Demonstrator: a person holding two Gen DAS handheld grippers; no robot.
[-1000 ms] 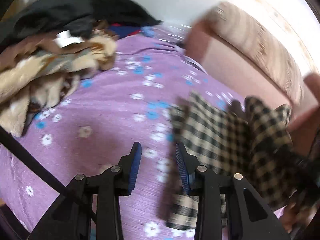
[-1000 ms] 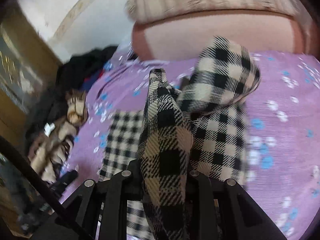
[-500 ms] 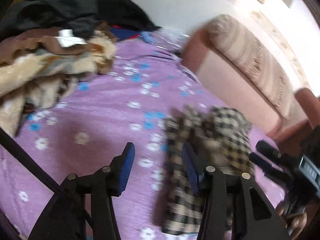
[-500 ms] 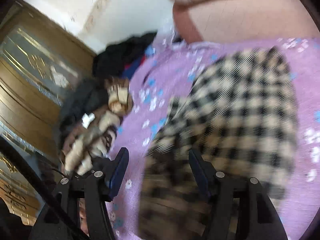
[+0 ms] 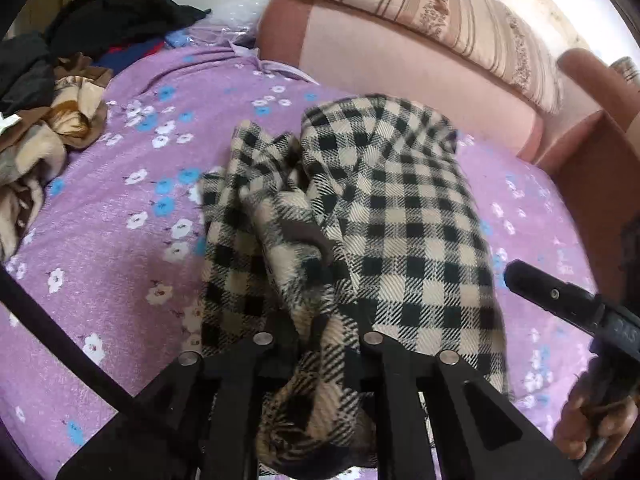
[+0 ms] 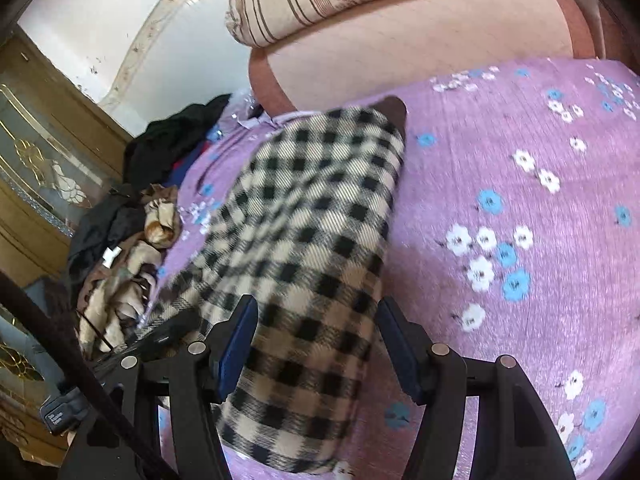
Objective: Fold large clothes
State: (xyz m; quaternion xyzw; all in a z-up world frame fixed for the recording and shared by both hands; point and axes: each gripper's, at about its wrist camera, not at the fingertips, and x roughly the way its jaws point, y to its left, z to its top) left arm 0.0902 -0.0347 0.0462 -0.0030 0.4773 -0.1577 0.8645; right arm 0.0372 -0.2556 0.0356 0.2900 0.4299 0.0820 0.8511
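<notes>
Checked cloth [image 5: 392, 216] lies on the purple bed [image 5: 120, 224], where we see the left hand-held gripper [image 5: 316, 344] just closed, pinching a fold, and the right hand-held gripper [image 6: 316, 344] gaping, astride it.

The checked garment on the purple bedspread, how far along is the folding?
Done: the checked garment lies on the purple bedspread, doubled lengthwise into a long strip. In hand: the left gripper has just closed on a bunched part of its near end; the right gripper stands open over the cloth, pressing nothing. Left: that near end is still rumpled, and the pile of clothes looks unfolded.
</notes>
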